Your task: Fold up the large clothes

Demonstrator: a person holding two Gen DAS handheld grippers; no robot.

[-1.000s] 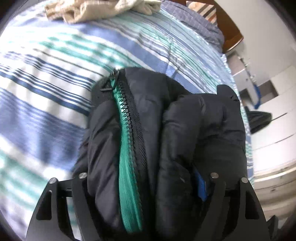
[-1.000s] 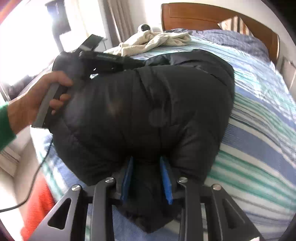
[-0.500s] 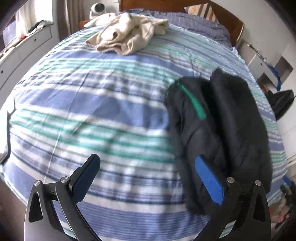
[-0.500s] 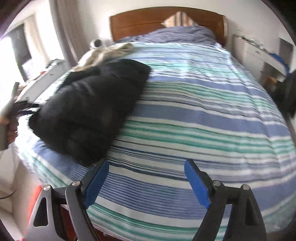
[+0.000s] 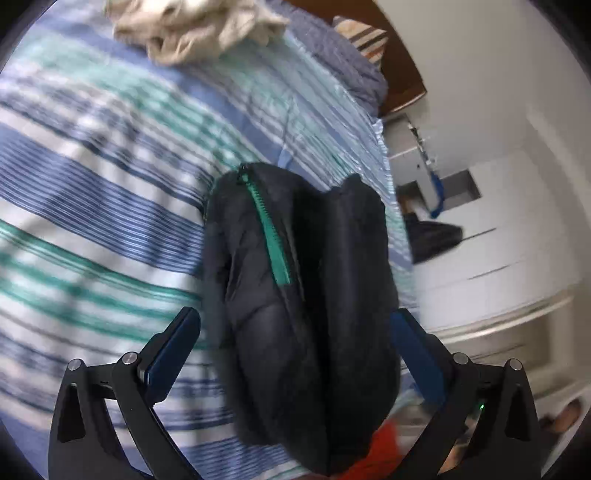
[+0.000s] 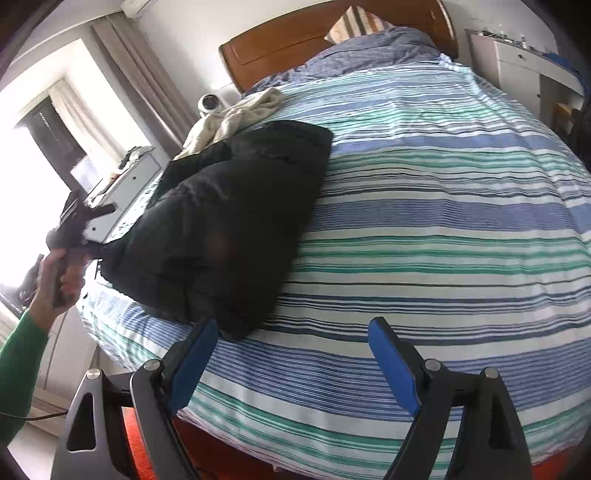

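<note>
The bed [image 6: 461,206], covered in a blue, green and white striped sheet, fills most of both views, with a wooden headboard [image 6: 314,33] at the far end. On it, near the foot corner on the window side, lies the black puffy jacket [image 6: 229,229], folded into a thick bundle whose one corner sits close to the mattress edge. A crumpled cream garment [image 6: 236,114] lies just beyond it toward the headboard. In the left wrist view the jacket's green zipper [image 5: 271,236] runs along the top of the fold.

The left gripper [image 5: 295,354] has its fingers spread wide on either side of the bundle, gripping nothing. The right gripper [image 6: 291,354] is also wide open and empty, over bare sheet beside the jacket.

The risk, as I judge it, is the padding: with nothing pinching it, the springy fill may push the fold open, or the bundle may slide off the nearby edge if nudged.
</note>
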